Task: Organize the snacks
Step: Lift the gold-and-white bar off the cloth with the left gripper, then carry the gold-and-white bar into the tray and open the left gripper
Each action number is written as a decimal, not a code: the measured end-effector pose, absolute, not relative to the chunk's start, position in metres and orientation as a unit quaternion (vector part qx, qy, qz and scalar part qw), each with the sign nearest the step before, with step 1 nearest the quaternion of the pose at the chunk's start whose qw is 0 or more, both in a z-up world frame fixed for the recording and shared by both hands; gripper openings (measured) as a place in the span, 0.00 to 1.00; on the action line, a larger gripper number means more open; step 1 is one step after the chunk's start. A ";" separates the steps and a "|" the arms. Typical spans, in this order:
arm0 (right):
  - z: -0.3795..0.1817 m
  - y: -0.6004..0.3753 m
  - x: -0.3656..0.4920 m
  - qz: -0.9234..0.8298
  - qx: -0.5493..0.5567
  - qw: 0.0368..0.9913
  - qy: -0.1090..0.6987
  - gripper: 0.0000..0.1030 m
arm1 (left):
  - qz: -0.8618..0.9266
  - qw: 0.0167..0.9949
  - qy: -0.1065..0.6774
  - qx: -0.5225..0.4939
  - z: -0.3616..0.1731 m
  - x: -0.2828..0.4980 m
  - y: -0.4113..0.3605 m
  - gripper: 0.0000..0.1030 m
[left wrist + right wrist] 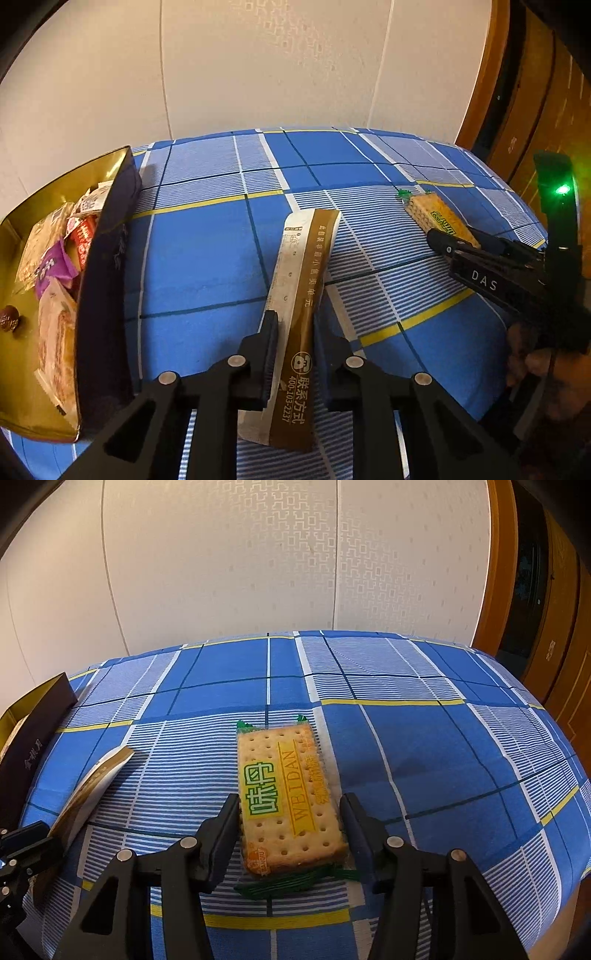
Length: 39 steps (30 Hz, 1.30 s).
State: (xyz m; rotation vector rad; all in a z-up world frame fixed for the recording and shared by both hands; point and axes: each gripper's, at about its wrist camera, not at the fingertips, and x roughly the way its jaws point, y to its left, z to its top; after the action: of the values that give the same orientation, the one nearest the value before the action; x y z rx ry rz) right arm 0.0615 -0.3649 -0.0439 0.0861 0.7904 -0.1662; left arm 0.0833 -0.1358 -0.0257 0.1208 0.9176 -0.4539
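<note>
**A:** The left gripper (293,354) is closed on the long flat sachet of gold and cream foil (301,295). It pinches the sachet near its lower end, so most of the length stands out free in front of the jaws. What do you fear here?

**B:** That long free part. If the hand swings quickly toward the open gold-lined box with dark outer walls (107,266), at the left edge of the bed, the sachet can bend or turn in the pads and slide out (the foil looks slippery). Its far tip could also catch on the dark wall of the box and not pass over it.

**A:** And the right gripper (288,819)?

**B:** Its jaws stand at middle width, one on each side of the rectangular cracker pack in clear wrap with green ends and a yellow label (288,797). The pack lies flat on the blue checked bed cover with white and yellow lines (406,746), about in the middle of the bed, a little toward the near edge. I cannot tell if the pads already press on it. If they close more on the long sides, I think the crackers can break. If they close too little, the pack can tip out when it is lifted.

**A:** The box is full?

**B:** Partly. Several wrapped snacks (55,280) are heaped along the dark wall, so a new piece may rest on them and slip.
</note>
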 end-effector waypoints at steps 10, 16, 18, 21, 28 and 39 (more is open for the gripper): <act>-0.043 -0.365 0.061 -0.082 0.040 0.919 0.385 0.53 | -0.220 0.870 0.439 0.043 -0.027 0.080 -0.123 0.18; -0.043 -0.364 0.060 -0.081 0.039 0.919 0.385 0.53 | -0.228 0.868 0.441 0.026 -0.027 0.079 -0.116 0.21; -0.043 -0.364 0.060 -0.081 0.040 0.919 0.385 0.53 | -0.230 0.867 0.442 0.017 -0.028 0.077 -0.113 0.27; -0.043 -0.364 0.061 -0.081 0.040 0.919 0.385 0.53 | -0.229 0.866 0.444 0.011 -0.028 0.074 -0.106 0.36; -0.043 -0.365 0.061 -0.081 0.040 0.919 0.385 0.53 | -0.238 0.855 0.461 0.001 -0.029 0.063 -0.087 0.40; -0.043 -0.366 0.059 -0.078 0.041 0.919 0.384 0.53 | -0.248 0.843 0.465 0.109 -0.032 0.074 -0.120 0.48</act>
State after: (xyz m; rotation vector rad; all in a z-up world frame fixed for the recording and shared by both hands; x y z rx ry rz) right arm 0.0594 -0.3658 -0.0428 0.0844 0.7900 -0.1603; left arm 0.0743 -0.1202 -0.0320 0.2297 0.9813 -0.5234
